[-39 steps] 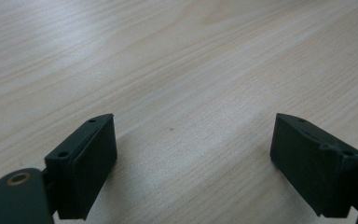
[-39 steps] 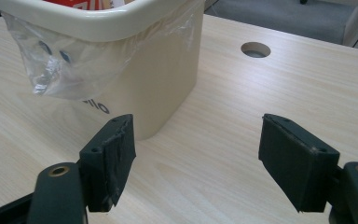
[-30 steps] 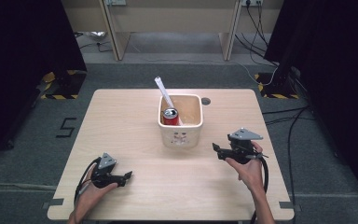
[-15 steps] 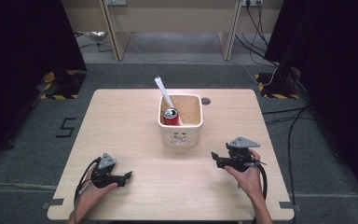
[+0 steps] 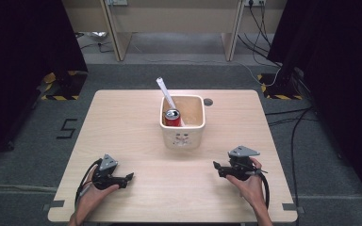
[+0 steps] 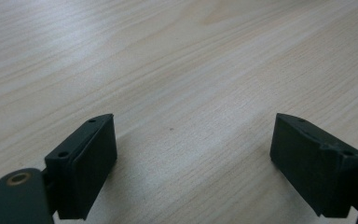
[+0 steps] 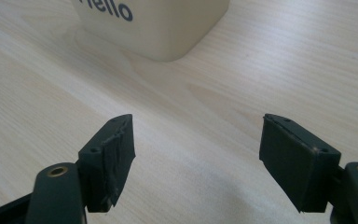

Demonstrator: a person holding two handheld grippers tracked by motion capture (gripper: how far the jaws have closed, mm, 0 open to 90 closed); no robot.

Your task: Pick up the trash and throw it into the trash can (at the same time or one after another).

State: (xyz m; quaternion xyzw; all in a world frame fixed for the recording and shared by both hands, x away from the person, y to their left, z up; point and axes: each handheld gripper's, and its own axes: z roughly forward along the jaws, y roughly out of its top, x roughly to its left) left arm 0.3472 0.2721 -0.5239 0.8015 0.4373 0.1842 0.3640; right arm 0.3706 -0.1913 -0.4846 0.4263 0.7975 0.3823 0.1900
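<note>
A cream square bin (image 5: 183,136) stands in the middle of the wooden table (image 5: 122,122); inside it are a red can (image 5: 172,117) and a white stick-like thing (image 5: 164,90) leaning out at the back left. My left gripper (image 5: 129,177) rests low at the front left, jaws open and empty over bare wood (image 6: 191,135). My right gripper (image 5: 215,165) sits at the front right, pointing left, open and empty. In the right gripper view the bin (image 7: 168,28) with dark lettering lies just ahead of my right gripper (image 7: 198,135).
A small dark hole (image 5: 209,101) marks the table behind the bin. Cables (image 5: 292,122) run over the grey floor at the right, and desk legs (image 5: 115,37) stand beyond the table. Yellow-black taped bases (image 5: 59,87) sit at both far corners.
My right gripper has sunk toward the table and drawn slightly nearer the front edge. The left gripper and the bin have stayed put.
</note>
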